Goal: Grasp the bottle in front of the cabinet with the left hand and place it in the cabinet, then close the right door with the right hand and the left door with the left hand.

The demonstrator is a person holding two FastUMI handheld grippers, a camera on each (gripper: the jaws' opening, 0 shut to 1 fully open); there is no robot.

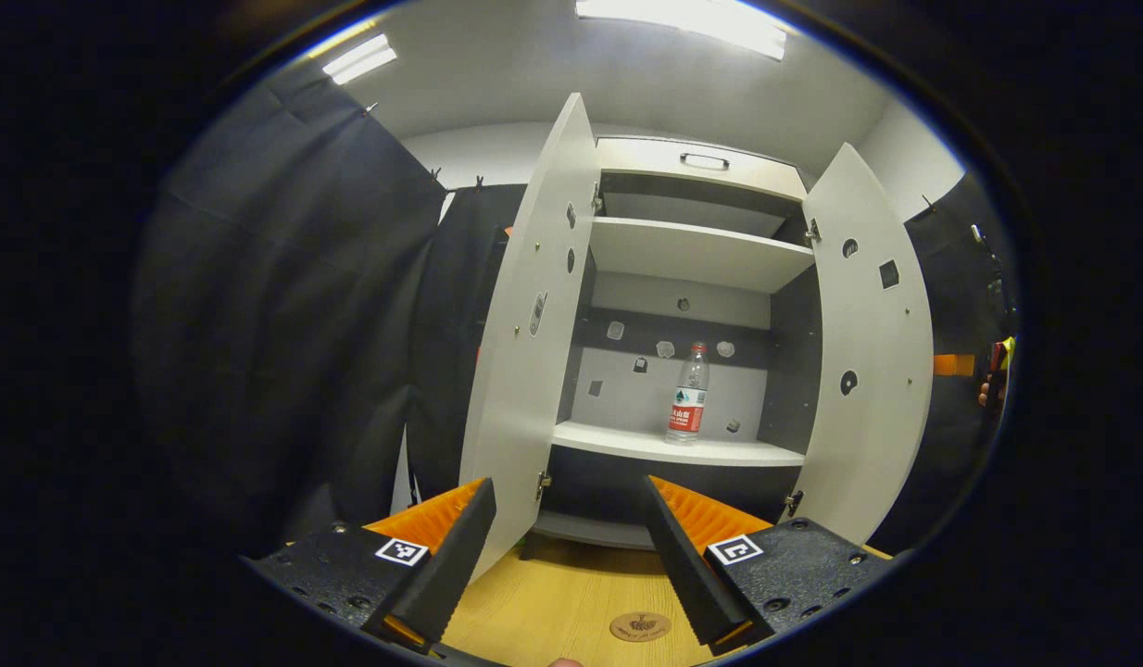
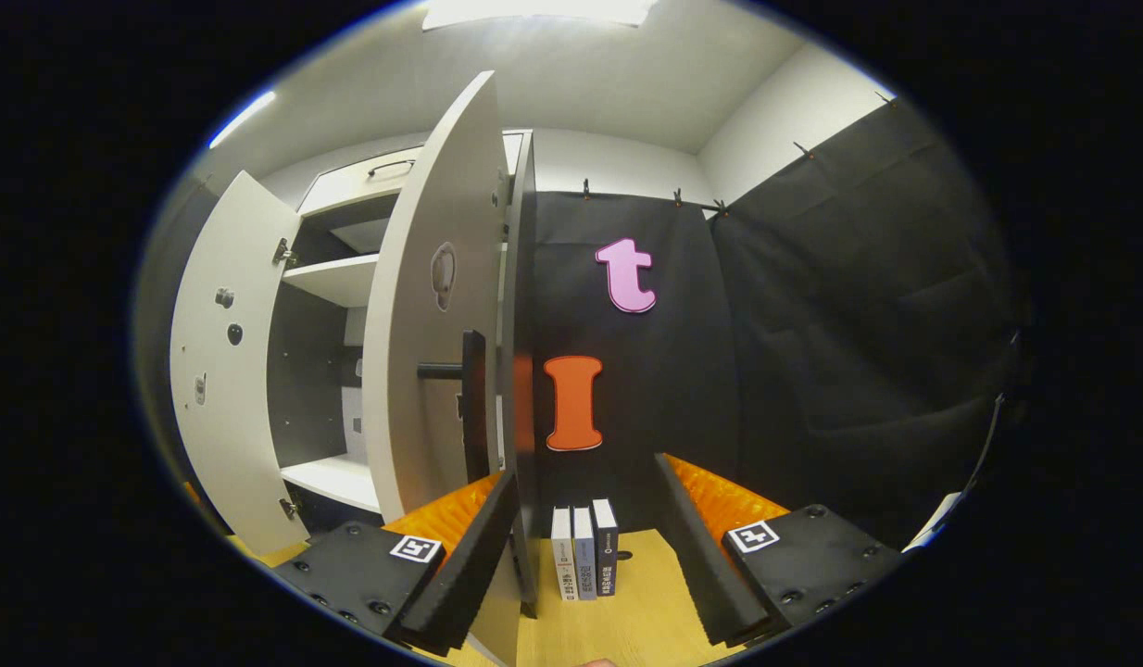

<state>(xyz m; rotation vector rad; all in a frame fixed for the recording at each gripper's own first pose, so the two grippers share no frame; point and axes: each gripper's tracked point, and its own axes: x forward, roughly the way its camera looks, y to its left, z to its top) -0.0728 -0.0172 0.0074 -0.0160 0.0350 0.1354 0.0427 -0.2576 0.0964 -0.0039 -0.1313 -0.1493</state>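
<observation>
A clear bottle with a red label (image 1: 688, 394) stands upright on the lower shelf (image 1: 627, 443) of the white cabinet, right of centre. Both doors are swung wide: the left door (image 1: 530, 324) and the right door (image 1: 872, 352). My left gripper (image 1: 567, 486) is open and holds nothing, hanging in front of the cabinet, well back from the bottle. In the right gripper view, I see the right door's outer face (image 2: 433, 306) with its dark handle (image 2: 467, 398). My right gripper (image 2: 585, 468) is open, and the door's free edge stands between its fingers, close to the left finger.
The cabinet stands on a wooden tabletop (image 1: 553, 593) with a small round disc (image 1: 640, 626) near me. Three books (image 2: 585, 551) stand upright on the table right of the cabinet, against the black cloth wall. An upper shelf (image 1: 697, 255) sits above the bottle.
</observation>
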